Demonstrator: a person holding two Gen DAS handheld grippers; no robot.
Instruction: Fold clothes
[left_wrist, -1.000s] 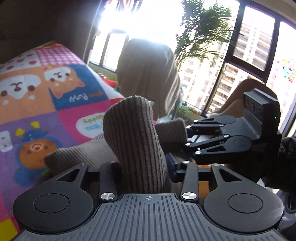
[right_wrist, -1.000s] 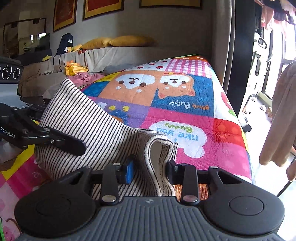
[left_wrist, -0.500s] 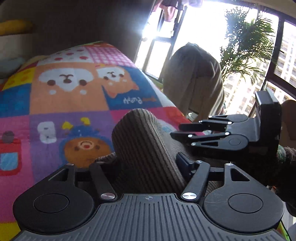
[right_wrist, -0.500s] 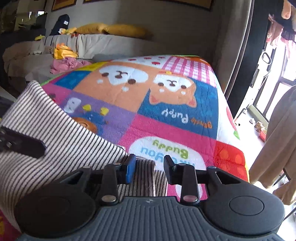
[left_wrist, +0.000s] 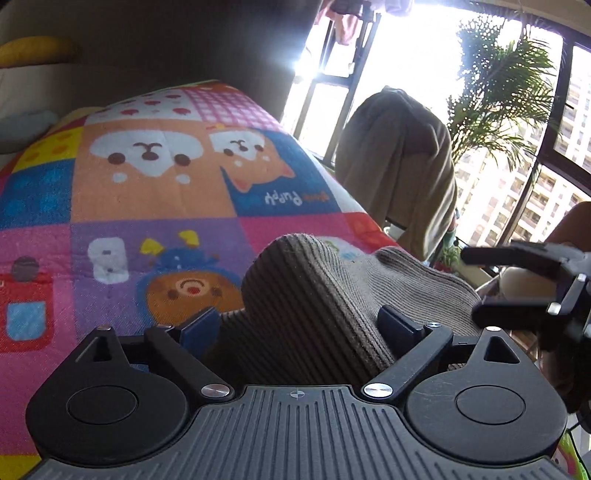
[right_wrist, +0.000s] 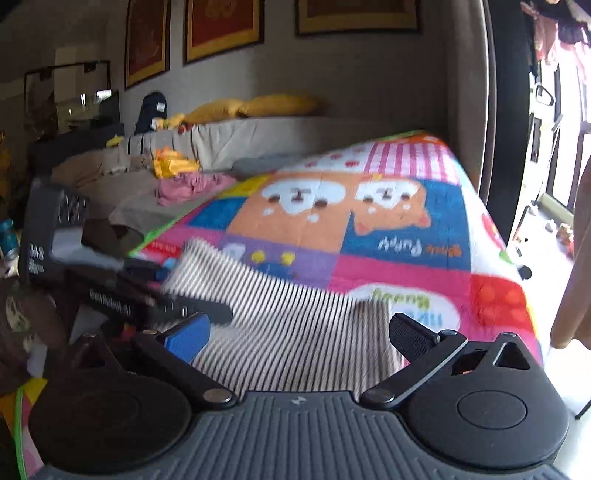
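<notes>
A striped knit garment (left_wrist: 314, 295) lies on the colourful cartoon blanket (left_wrist: 147, 206); it also shows in the right wrist view (right_wrist: 295, 325), spread flat. My left gripper (left_wrist: 299, 321) is open, its jaws wide on either side of a raised fold of the garment, which still stands between them. My right gripper (right_wrist: 299, 332) is open, just above the garment's near edge, holding nothing. The right gripper also shows at the right of the left wrist view (left_wrist: 532, 288); the left gripper shows blurred at the left of the right wrist view (right_wrist: 122, 291).
The blanket covers a bed whose right edge (right_wrist: 517, 280) drops to the floor by the window. A brown cloth hangs over a chair (left_wrist: 399, 170) beside a plant (left_wrist: 506, 96). A sofa with pillows and clothes (right_wrist: 192, 173) stands behind.
Both grippers have opened and let go of the garment. The lifted garment has dropped onto the blanket and now lies flatter. Both grippers have drawn back a little.
</notes>
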